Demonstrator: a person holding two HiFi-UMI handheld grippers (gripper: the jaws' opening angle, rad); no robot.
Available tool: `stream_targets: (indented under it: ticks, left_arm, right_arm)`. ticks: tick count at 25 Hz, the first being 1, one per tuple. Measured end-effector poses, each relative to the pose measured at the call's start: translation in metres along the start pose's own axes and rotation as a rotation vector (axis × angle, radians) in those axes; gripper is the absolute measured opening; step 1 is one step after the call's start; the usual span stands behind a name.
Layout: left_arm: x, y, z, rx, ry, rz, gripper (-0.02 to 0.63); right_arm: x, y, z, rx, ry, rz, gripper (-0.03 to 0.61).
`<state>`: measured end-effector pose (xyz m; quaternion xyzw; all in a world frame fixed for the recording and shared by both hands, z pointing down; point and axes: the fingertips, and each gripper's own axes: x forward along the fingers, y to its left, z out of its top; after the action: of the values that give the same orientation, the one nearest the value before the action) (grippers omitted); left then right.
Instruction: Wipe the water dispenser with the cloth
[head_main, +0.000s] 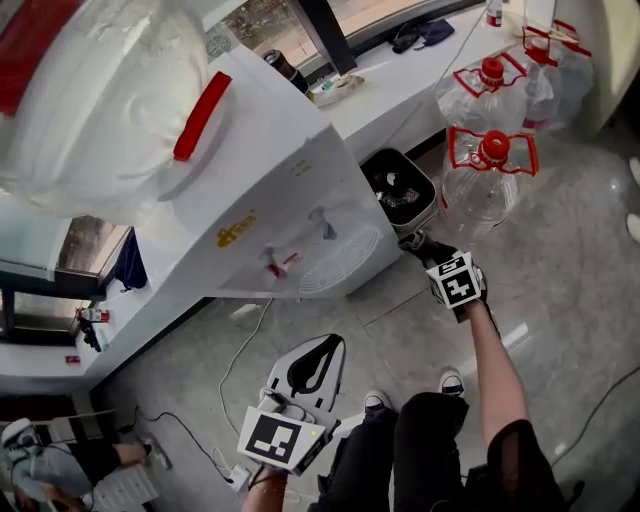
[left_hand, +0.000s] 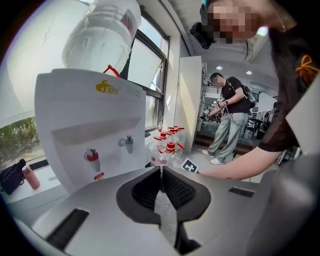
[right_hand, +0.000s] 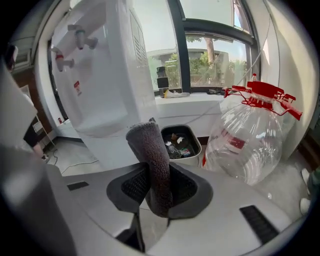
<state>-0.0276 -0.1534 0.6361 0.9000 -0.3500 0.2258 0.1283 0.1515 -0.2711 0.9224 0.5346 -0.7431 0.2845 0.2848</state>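
The white water dispenser (head_main: 290, 200) stands at the middle of the head view, with a large bottle (head_main: 90, 100) upturned on top and red and blue taps on its front. My right gripper (head_main: 425, 250) is shut on a grey cloth (right_hand: 152, 165), which sticks up between the jaws. It hovers low, just off the dispenser's (right_hand: 105, 75) right side, not touching it. My left gripper (head_main: 312, 362) hangs lower, in front of the dispenser (left_hand: 95, 135). Its jaws (left_hand: 161, 172) are shut with nothing between them.
A black waste bin (head_main: 400, 190) sits right of the dispenser, with rubbish inside. Several empty red-capped bottles (head_main: 485, 170) stand on the floor beyond it. Cables (head_main: 240, 350) trail across the floor at the dispenser's foot. Another person (left_hand: 230, 117) stands far off.
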Motion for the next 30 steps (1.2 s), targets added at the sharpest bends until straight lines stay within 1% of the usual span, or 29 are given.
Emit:
stream_targets:
  ticks: [7,13,17,19,24,28,30]
  left_arm:
    - [-0.032,-0.022,0.074,0.0,-0.024,-0.027,0.018]
    - [-0.075,-0.024,0.125,-0.007,-0.037,0.008,0.018]
    - [-0.106,-0.026,0.143,-0.014,-0.039,0.056,0.018]
    - [-0.12,-0.029,0.15,-0.04,-0.04,0.078,0.018]
    - [-0.159,-0.044,0.168,-0.115,-0.079,0.157,0.018]
    - [-0.194,-0.056,0.17,-0.121,-0.094,0.232,0.018]
    - [-0.213,-0.062,0.174,-0.132,-0.117,0.271,0.018]
  right_arm:
    - [-0.106,0.056,0.034,-0.027,-0.022,0.125,0.106]
    - [-0.198,0.101,0.088,-0.019,-0.077,0.229,0.105]
    - [-0.253,0.122,0.119,-0.024,-0.098,0.283,0.106]
    - [-0.279,0.13,0.129,-0.024,-0.098,0.298,0.105]
    - [-0.346,0.149,0.145,-0.013,-0.105,0.348,0.106]
    - [-0.395,0.163,0.156,-0.041,-0.113,0.383,0.106]
    - [-0.415,0.17,0.161,-0.066,-0.124,0.396,0.106]
